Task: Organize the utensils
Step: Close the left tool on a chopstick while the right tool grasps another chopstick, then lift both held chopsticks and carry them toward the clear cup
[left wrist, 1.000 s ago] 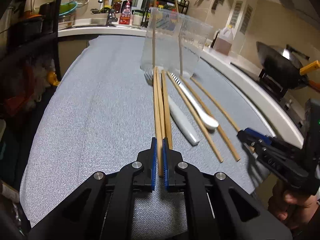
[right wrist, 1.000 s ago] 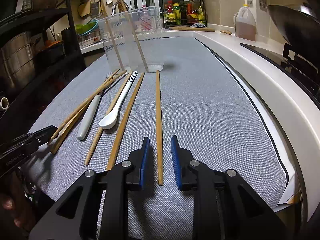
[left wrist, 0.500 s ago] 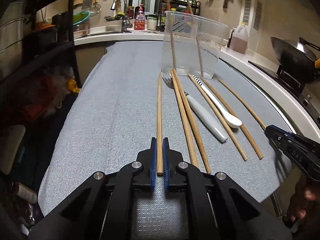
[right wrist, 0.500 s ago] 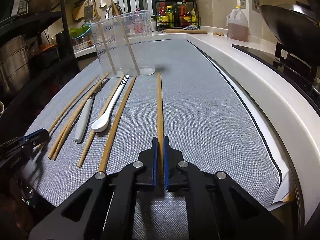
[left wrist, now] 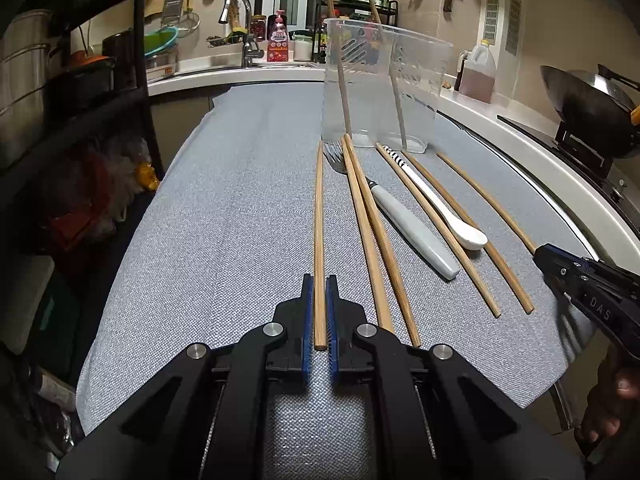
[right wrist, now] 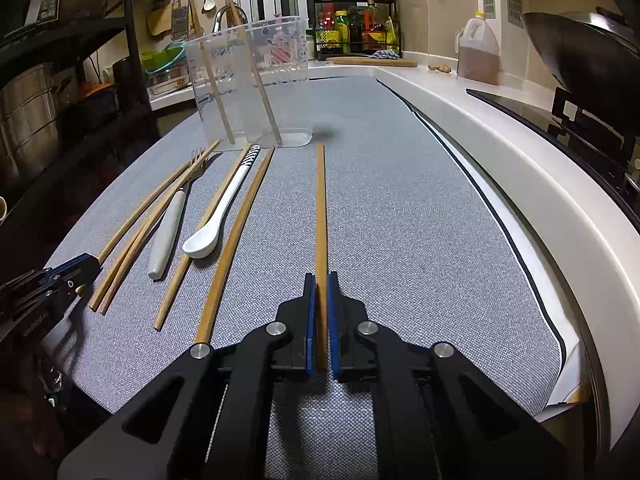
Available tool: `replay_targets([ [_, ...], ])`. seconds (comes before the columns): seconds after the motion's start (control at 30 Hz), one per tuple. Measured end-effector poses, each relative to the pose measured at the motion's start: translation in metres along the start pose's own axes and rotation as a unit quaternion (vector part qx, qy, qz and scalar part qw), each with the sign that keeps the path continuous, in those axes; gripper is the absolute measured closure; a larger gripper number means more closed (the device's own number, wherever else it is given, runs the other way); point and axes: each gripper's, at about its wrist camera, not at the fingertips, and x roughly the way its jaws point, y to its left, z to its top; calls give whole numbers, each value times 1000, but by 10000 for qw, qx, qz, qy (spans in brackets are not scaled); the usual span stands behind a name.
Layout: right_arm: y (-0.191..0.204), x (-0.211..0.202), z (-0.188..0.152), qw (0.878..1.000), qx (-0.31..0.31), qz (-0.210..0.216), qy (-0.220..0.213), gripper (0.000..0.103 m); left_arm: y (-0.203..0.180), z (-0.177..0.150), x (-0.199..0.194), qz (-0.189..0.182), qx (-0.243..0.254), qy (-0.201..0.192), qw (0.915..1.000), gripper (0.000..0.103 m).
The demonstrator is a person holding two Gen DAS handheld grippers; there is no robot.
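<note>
My left gripper (left wrist: 319, 280) is shut on the near end of a wooden chopstick (left wrist: 319, 220) that points toward a clear plastic container (left wrist: 380, 84) holding two chopsticks. My right gripper (right wrist: 320, 278) is shut on another wooden chopstick (right wrist: 321, 208), pointing toward the same container (right wrist: 252, 84). Between them on the grey mat lie several loose chopsticks (left wrist: 370, 240), a white-handled fork (left wrist: 408, 228) and a white spoon with a striped handle (left wrist: 444, 208). The right gripper also shows at the right edge of the left wrist view (left wrist: 540, 254).
The grey mat (right wrist: 400, 208) covers a white counter (right wrist: 520, 148). A wok (left wrist: 592, 112) stands on the stove at right. A sink and bottles are at the back, and a dark shelf rack (left wrist: 100, 80) stands at left.
My left gripper drew its chopstick leftward, apart from the pair it lay beside. My right gripper, open around its chopstick a second ago, closed on it.
</note>
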Motion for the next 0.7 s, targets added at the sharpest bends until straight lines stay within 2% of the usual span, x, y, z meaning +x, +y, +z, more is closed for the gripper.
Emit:
replay_targets([
  [0.7,3,0,-4,9992,-285,-209,-192,96,-3,-1,3,90,50,-127,9999,97],
])
